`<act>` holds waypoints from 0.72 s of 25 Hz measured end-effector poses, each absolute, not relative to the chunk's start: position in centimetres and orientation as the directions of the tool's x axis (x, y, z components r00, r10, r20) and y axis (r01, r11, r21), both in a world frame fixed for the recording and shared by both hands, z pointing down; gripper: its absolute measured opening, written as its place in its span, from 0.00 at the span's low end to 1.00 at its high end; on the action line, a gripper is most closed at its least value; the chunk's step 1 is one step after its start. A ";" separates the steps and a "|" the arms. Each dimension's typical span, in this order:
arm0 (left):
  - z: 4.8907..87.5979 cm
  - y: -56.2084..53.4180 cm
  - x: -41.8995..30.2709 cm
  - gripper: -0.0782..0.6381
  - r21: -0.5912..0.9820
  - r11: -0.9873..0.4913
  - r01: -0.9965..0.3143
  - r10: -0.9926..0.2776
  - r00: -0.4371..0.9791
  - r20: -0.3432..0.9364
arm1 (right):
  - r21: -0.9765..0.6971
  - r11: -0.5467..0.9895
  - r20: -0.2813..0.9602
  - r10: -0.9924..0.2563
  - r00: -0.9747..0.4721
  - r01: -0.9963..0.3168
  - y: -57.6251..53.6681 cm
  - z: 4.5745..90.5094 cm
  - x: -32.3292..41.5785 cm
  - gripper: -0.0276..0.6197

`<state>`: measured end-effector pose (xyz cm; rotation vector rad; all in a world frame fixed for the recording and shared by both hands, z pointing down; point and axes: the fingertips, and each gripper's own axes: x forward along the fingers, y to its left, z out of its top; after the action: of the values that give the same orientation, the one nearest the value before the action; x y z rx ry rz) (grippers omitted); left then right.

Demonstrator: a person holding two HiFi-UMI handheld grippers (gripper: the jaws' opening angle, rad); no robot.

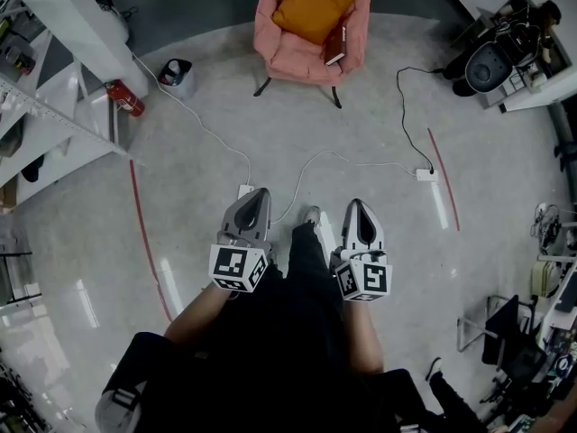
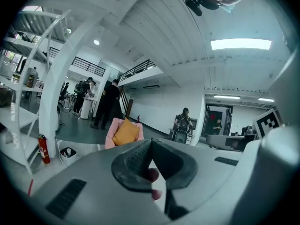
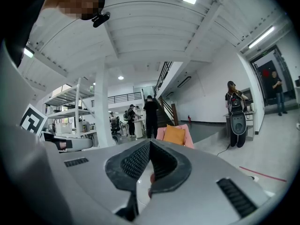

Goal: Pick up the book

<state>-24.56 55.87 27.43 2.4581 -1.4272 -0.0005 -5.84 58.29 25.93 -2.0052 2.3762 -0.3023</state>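
- The armchair [image 1: 293, 61] (pink, on thin dark legs) stands on the grey floor [image 1: 379, 269] at the top of the head view.
- An orange cushion [image 1: 315, 3] lies against the armchair's back and seat.
- The book [image 1: 335, 45] rests on the armchair's seat, just right of the cushion and against the right armrest. It has a dark cover and a pale page edge.
- The left gripper [image 1: 261, 193] is held well short of the armchair and points toward it. Its jaws are together with nothing between them.
- The right gripper [image 1: 358, 204] is beside the left one, equally far from the armchair. Its jaws are also pressed together and empty.
- In both gripper views the armchair and cushion show far ahead, just past the closed tips. The book is too small to make out there.
- A bin [image 1: 178, 75] stands on the floor to the left of the armchair, and a red extinguisher [image 1: 126, 98] lies further left.
- A white cable [image 1: 317, 153] runs over the floor between the armchair and the grippers. It ends at a power strip [image 1: 426, 175] down and to the right of the armchair.
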 end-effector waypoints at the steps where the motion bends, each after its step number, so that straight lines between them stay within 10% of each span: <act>1: 27.5 55.5 -24.2 0.11 0.256 -0.464 -0.848 -0.848 0.509 0.147 | -0.162 0.158 0.109 -0.978 -0.177 -0.974 57.8 26.0 -5.6 0.05; 18: 28.4 35.9 -15.9 0.11 0.245 -0.435 -0.866 -0.871 0.474 0.130 | -0.169 0.215 0.098 -0.967 -0.233 -0.962 36.6 27.0 1.3 0.05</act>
<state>-15.88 35.94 28.38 2.4476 -1.4813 -0.0229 1.30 36.57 27.03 -1.9275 2.4260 -0.3026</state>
